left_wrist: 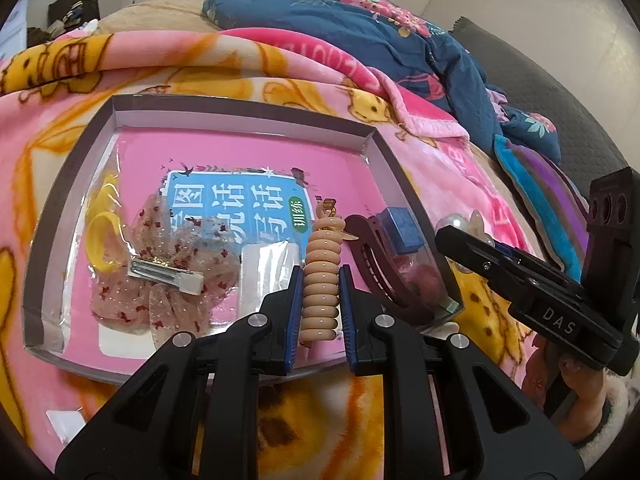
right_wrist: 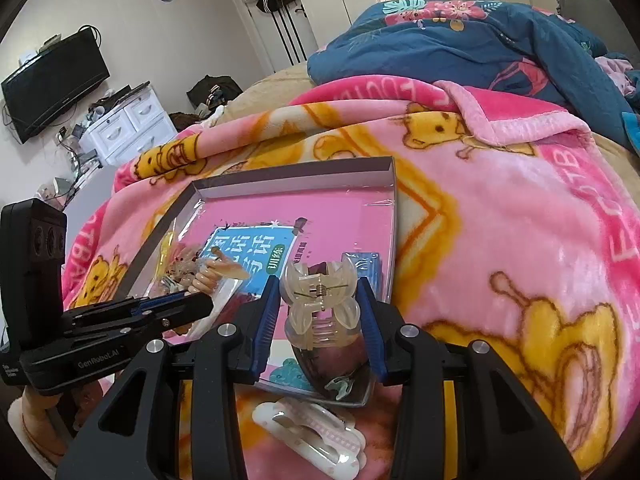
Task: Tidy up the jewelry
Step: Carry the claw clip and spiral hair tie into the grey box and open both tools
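A shallow grey-walled tray (left_wrist: 248,122) with a pink printed floor lies on the blanket. My left gripper (left_wrist: 321,280) is shut on a beige spiral hair tie (left_wrist: 320,252), held upright over the tray's near edge. In the tray lie a yellow hair ring (left_wrist: 105,246), a sheer dotted bow clip (left_wrist: 168,280), a brown claw clip (left_wrist: 370,268) and a blue box (left_wrist: 402,230). My right gripper (right_wrist: 318,284) is shut on a translucent claw clip (right_wrist: 320,312) above the tray's (right_wrist: 296,170) near right corner. A white claw clip (right_wrist: 312,436) lies on the blanket just outside it.
The pink bear-print blanket (right_wrist: 500,220) covers the bed, with a blue floral quilt (right_wrist: 460,40) heaped behind. A television (right_wrist: 56,84) and white drawers (right_wrist: 128,124) stand at the far left. A hand in a fluffy sleeve (left_wrist: 588,404) holds the right gripper.
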{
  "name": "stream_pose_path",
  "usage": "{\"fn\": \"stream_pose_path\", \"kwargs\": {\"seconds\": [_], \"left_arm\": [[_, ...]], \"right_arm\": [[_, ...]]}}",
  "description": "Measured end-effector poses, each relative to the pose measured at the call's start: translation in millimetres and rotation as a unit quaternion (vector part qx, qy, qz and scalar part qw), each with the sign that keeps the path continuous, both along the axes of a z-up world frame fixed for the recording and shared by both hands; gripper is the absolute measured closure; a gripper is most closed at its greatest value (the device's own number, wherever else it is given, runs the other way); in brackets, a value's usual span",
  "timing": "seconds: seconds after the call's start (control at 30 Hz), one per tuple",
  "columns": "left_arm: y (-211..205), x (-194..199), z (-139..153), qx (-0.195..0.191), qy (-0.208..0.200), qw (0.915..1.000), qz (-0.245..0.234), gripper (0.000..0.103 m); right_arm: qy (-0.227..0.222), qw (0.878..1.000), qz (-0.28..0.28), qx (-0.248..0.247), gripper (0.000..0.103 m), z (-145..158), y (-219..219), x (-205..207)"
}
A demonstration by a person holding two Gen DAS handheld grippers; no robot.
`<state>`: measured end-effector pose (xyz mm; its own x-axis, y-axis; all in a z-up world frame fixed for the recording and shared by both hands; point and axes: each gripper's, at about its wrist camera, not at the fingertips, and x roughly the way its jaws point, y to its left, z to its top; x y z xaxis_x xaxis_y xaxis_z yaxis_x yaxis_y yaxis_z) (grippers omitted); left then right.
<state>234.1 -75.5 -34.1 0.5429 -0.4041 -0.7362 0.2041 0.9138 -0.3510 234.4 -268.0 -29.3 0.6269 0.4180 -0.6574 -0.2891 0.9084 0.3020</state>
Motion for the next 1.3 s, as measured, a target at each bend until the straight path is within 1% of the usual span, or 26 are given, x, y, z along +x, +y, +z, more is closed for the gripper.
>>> {"fn": "stream_pose_path", "kwargs": {"seconds": [0.17, 0.5, 0.73, 0.93, 1.03, 1.1, 1.17, 1.2, 1.3], "left_arm": [[3.1, 1.4, -1.2, -0.003, 0.003, 1.0000, 0.004, 0.093], [-0.4, -1.6, 2.0, 0.006, -0.001, 1.0000, 0.001, 0.093], [3.0, -5.1, 7.3, 0.007, -0.004, 0.9999, 0.007, 0.093], [7.3, -11.9, 15.7, 0.008, -0.010, 0.9998, 0.013, 0.093], [7.6, -16.8, 22.6, 0.009, -0.014, 0.9997, 0.015, 0.093], [7.9, -21.4, 28.4, 0.012, -0.019, 0.9996, 0.017, 0.091], [8.9, -25.8, 33.5, 0.012, -0.023, 0.9995, 0.018, 0.085], [9.8, -27.9, 36.1, 0.012, -0.026, 0.9994, 0.019, 0.084], [12.1, -36.4, 45.3, 0.013, -0.034, 0.9991, 0.022, 0.082]], "right_arm": [[0.002, 1.000, -0.002, 0.000, 0.066, -2.9, -1.1, 3.6], [0.015, 1.000, -0.003, 0.001, 0.065, -10.4, -4.1, 5.2], [0.011, 1.000, -0.003, 0.012, 0.061, -2.5, -7.0, 0.9], [-0.006, 1.000, -0.009, 0.023, 0.053, 14.8, -14.4, -12.8], [-0.017, 0.999, -0.010, 0.027, 0.044, 24.6, -18.1, -22.6], [-0.026, 0.999, -0.013, 0.029, 0.035, 31.7, -21.5, -31.6], [-0.033, 0.999, -0.014, 0.030, 0.030, 37.5, -23.5, -37.8], [-0.036, 0.999, -0.016, 0.031, 0.026, 40.5, -24.4, -41.2], [-0.048, 0.998, -0.018, 0.037, 0.022, 50.2, -29.2, -51.0]]}}
